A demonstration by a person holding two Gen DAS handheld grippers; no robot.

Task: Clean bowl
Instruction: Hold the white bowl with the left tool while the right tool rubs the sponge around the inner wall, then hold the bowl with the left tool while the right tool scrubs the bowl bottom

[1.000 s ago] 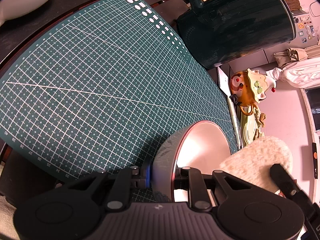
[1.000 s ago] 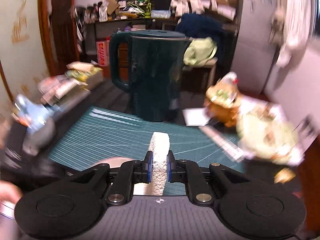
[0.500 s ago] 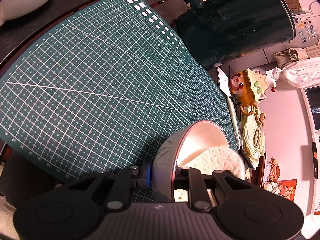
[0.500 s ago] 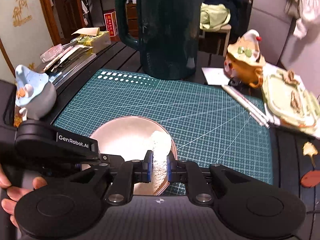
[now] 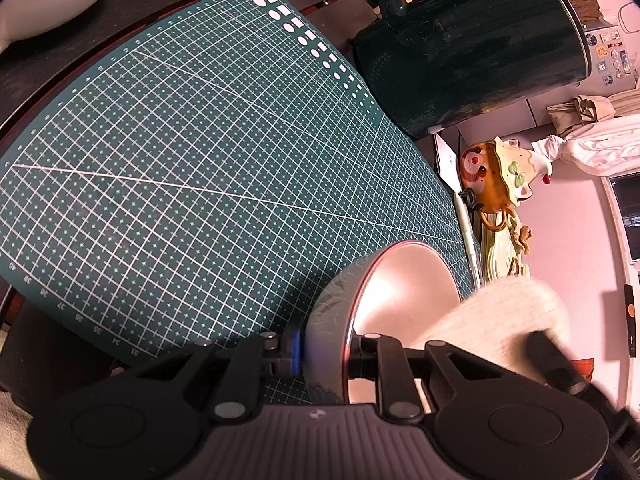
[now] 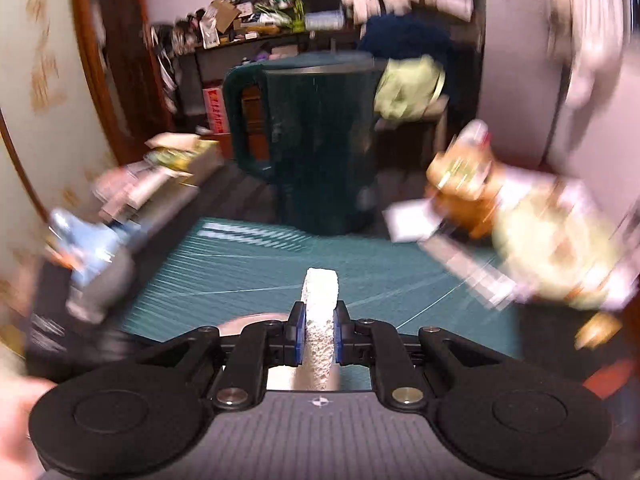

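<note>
Two grippers share the wiping step: the left gripper (image 5: 326, 354) pinches the rim of the bowl (image 5: 404, 280), tilted at the cutting mat's (image 5: 200, 160) near right corner, while the right gripper (image 6: 320, 338) pinches a white sponge (image 6: 320, 312) just outside it, which next needs pressing back inside.

Glossy smooth bowl (image 5: 404, 284), rough porous sponge (image 6: 320, 320), matt gridded mat (image 5: 200, 160), glossy jug (image 5: 472, 48).
</note>
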